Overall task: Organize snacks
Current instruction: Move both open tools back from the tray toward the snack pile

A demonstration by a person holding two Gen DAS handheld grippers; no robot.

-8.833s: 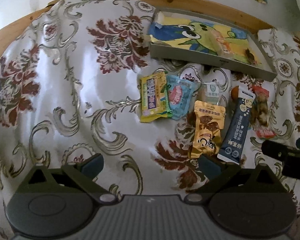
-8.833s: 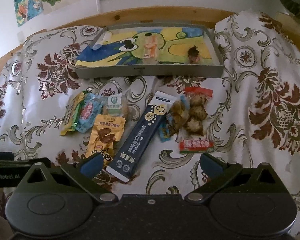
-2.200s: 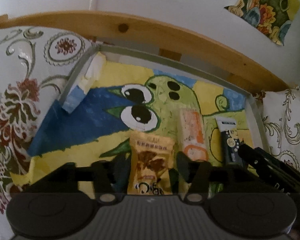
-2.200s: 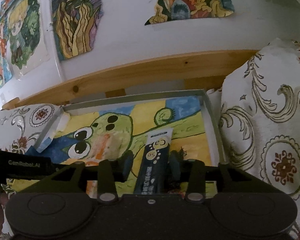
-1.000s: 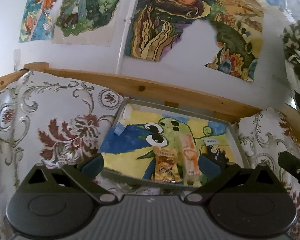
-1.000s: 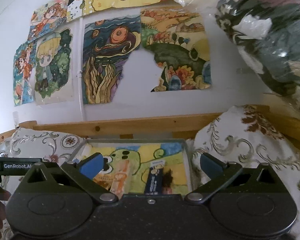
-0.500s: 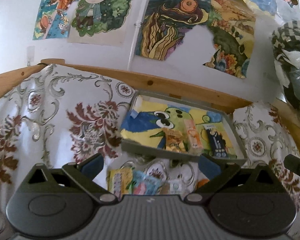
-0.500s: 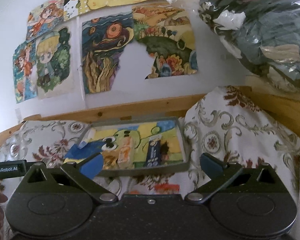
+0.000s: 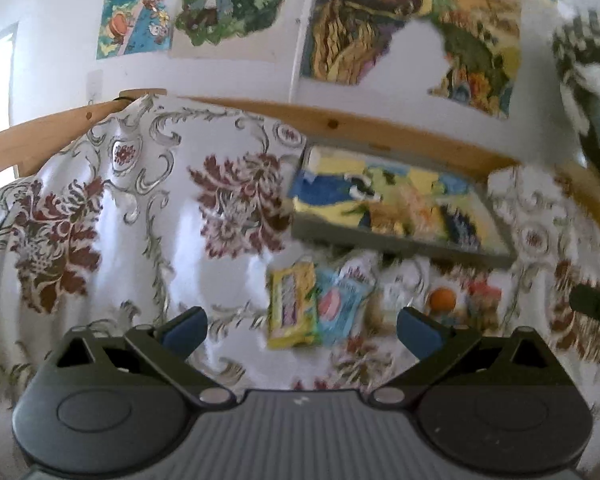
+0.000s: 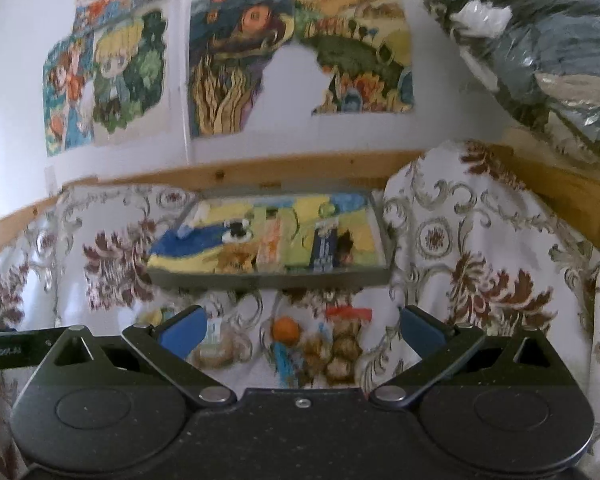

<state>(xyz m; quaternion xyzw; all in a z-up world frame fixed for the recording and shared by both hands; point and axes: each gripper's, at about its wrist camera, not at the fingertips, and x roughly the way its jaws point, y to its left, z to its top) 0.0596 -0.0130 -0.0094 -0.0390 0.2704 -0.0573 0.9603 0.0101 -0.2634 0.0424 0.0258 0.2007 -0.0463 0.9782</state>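
Left wrist view shows the left gripper (image 9: 300, 326) with its jaws spread wide and nothing between them, held above a bed covered in a white cloth (image 9: 140, 240) with maroon flowers and grey scrolls. Ahead of it lie loose snacks: a yellow packet (image 9: 292, 310) and a light blue packet (image 9: 342, 306) touching side by side, then a pale packet (image 9: 392, 300), an orange ball (image 9: 442, 300) and a red-topped bag (image 9: 482, 300) further right. Beyond them, against the wooden rail (image 9: 340, 124) at the bed's far edge, sits the grey tray (image 9: 400, 244) with a cartoon lining; blur hides what the packets inside it say. Left of the snacks the cloth lies bare and wide. Right wrist view shows the right gripper (image 10: 300, 330), jaws likewise wide apart and empty, over the orange ball (image 10: 286, 330) and a bag of brown lumps (image 10: 340, 350). In the tray (image 10: 268, 278) a gold packet (image 10: 236, 260), an orange-white packet (image 10: 270, 246) and a dark blue stick packet (image 10: 325, 250) lie side by side; their print is unreadable. A raised fold of cloth (image 10: 480, 260) crowds the tray's right edge. Torn posters (image 10: 236, 68) cover the wall above the rail, and a plastic-wrapped bundle (image 10: 540, 48) fills the upper right. White lettering on the other tool at far left (image 10: 4, 350) is too blurred to read.
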